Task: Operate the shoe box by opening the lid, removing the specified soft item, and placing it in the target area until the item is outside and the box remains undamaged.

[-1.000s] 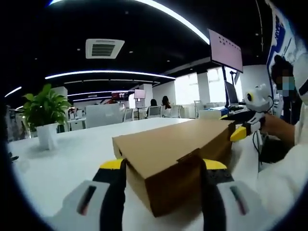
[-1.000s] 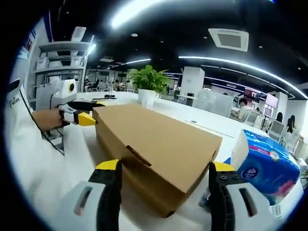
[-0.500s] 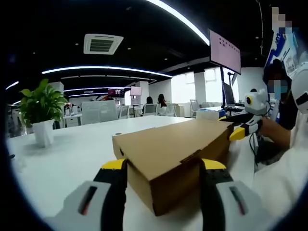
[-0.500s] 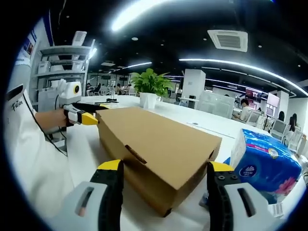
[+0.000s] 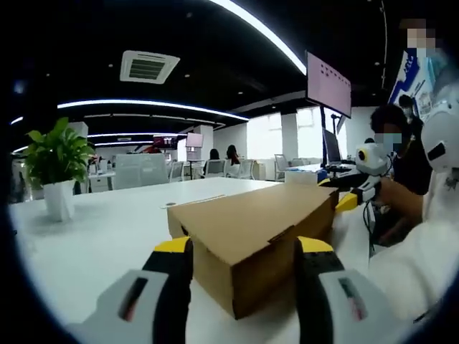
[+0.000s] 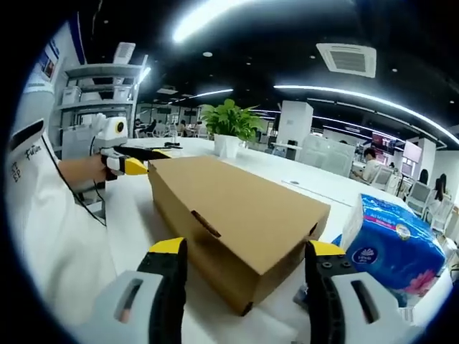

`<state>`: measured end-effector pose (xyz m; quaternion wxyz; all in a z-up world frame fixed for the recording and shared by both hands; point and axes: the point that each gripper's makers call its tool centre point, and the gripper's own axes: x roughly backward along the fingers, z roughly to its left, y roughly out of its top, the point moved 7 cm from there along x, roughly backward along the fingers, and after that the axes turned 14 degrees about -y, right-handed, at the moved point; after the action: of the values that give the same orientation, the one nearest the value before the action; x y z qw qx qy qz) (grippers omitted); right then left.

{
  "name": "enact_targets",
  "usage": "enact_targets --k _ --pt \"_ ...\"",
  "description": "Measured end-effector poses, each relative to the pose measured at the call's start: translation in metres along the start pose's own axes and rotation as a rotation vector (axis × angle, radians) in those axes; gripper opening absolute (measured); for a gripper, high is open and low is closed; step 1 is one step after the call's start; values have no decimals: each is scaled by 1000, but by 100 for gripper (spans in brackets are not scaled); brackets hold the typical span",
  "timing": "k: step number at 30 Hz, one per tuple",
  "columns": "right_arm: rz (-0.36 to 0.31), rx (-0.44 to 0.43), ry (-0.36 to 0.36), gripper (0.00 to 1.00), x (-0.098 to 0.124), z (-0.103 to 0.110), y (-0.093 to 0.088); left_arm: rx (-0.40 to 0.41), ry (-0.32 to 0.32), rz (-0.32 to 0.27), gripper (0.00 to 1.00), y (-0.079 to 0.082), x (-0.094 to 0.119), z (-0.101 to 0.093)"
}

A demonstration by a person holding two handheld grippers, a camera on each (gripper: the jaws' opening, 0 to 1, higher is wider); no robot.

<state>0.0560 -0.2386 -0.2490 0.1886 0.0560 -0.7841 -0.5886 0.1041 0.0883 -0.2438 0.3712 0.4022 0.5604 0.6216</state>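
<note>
Over the last second little has moved. In the left gripper view the shoe box (image 5: 251, 236) sits a touch lower and the right tool (image 5: 349, 200), at 3 o'clock, has slid slightly left. In the right gripper view the left tool (image 6: 133, 165), at 10 o'clock, has drifted slightly rightward.

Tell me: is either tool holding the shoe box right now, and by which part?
Each open tool straddles one end of the closed shoe box; whether left tool or right tool grips it cannot be told.
</note>
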Motion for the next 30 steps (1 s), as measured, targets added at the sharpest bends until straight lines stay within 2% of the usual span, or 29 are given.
enact_targets --k 2,5,6,8,11,13,16,17,19,20,21,22,23,24,25,26,28,30 --pt "-9 -3 0 67 4 -2 2 7 5 -3 59 3 5 1" --pt "-102 -88 12 64 12 -4 18 37 -5 -21 57 9 4 4" --pt "-106 -90 10 65 13 -6 20 70 -14 -24 55 10 3 4" --pt "-117 -112 31 65 17 -9 26 66 -26 -54 56 15 0 3" --pt "-187 -163 38 64 18 -17 42 27 -38 -40 64 22 -4 -1" --pt "-237 -191 6 63 19 -26 52 -11 -14 2 65 27 -9 3" --pt "-344 -258 -79 60 14 -46 72 -25 -6 -10 64 37 -14 5" --pt "-352 -268 -101 60 12 -50 75 -11 -11 -33 64 41 -16 7" --pt "-345 -263 -86 61 7 -49 80 51 -20 -65 63 46 -20 9" --pt "-347 -248 -99 62 4 -48 83 63 -35 -62 61 47 -20 9" --pt "-345 -226 -115 63 4 -48 83 77 -61 -39 56 46 -20 7" --pt "-342 -193 -127 65 3 -48 84 78 -56 -13 52 45 -16 7" --pt "-330 -166 -141 67 3 -48 83 56 -44 -18 52 46 -13 7" --pt "-313 -149 -142 69 1 -47 82 -9 -38 12 54 46 -9 9" --pt "-308 -160 -134 69 1 -47 82 -9 -50 78 59 43 -6 11" --pt "-306 -161 -131 69 1 -47 82 -8 -47 93 62 43 -5 11" --pt "-288 -146 -121 69 -1 -48 83 -7 7 67 62 50 1 19" --pt "-286 -112 -151 70 -4 -51 85 25 37 30 59 56 6 23"
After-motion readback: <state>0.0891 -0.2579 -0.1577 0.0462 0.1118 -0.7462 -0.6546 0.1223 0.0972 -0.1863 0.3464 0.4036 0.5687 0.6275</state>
